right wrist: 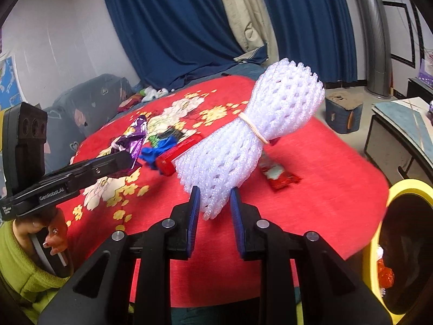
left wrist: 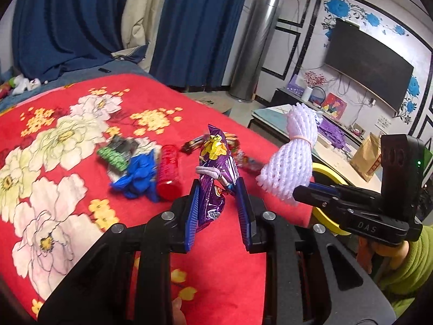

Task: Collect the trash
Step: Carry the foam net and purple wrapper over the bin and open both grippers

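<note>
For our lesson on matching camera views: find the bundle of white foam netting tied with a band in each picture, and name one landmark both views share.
Left wrist view: the white foam netting is right of centre, held up by the right hand-held gripper coming in from the right edge.
Right wrist view: the netting fills the centre, its lower end between the blue pads.
Shared landmark: the red floral blanket.

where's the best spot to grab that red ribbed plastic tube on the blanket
Grip the red ribbed plastic tube across its middle, coming from above with the fingers on its two long sides. It lies flat on the red flowered blanket, and the crumpled blue glove crowds one side, so a low side approach would likely snag the glove.
</note>
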### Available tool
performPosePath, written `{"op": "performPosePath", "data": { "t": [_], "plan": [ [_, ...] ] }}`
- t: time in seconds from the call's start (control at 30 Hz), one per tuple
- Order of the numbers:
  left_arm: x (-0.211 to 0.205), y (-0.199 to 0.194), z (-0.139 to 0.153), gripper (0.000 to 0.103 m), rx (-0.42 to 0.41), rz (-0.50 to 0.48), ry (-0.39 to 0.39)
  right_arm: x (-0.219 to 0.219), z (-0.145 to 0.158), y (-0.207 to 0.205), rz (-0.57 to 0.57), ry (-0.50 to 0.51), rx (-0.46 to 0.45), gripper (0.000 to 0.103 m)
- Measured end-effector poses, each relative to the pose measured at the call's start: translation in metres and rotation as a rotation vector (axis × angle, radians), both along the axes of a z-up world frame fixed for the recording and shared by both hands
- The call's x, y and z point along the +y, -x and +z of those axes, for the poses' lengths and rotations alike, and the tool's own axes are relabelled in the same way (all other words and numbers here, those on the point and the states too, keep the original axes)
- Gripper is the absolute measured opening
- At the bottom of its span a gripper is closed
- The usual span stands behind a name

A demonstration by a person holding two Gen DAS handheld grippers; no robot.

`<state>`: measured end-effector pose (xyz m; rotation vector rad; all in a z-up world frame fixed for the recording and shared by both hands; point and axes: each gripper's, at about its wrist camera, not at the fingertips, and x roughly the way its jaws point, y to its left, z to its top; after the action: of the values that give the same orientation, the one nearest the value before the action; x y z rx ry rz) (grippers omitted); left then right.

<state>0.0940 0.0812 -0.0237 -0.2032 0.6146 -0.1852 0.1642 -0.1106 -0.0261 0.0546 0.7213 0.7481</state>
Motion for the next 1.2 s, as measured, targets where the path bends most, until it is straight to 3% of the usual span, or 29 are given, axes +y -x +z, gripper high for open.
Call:
{"op": "performPosePath", "data": {
  "t": [1.2],
  "plan": [
    [-0.118,-0.04,0.025,0.02,-0.069,-0.233,0.003,-0.121,0.024,-0.001,-0.224,-0.022,-0.051,0.022]
  ]
}}
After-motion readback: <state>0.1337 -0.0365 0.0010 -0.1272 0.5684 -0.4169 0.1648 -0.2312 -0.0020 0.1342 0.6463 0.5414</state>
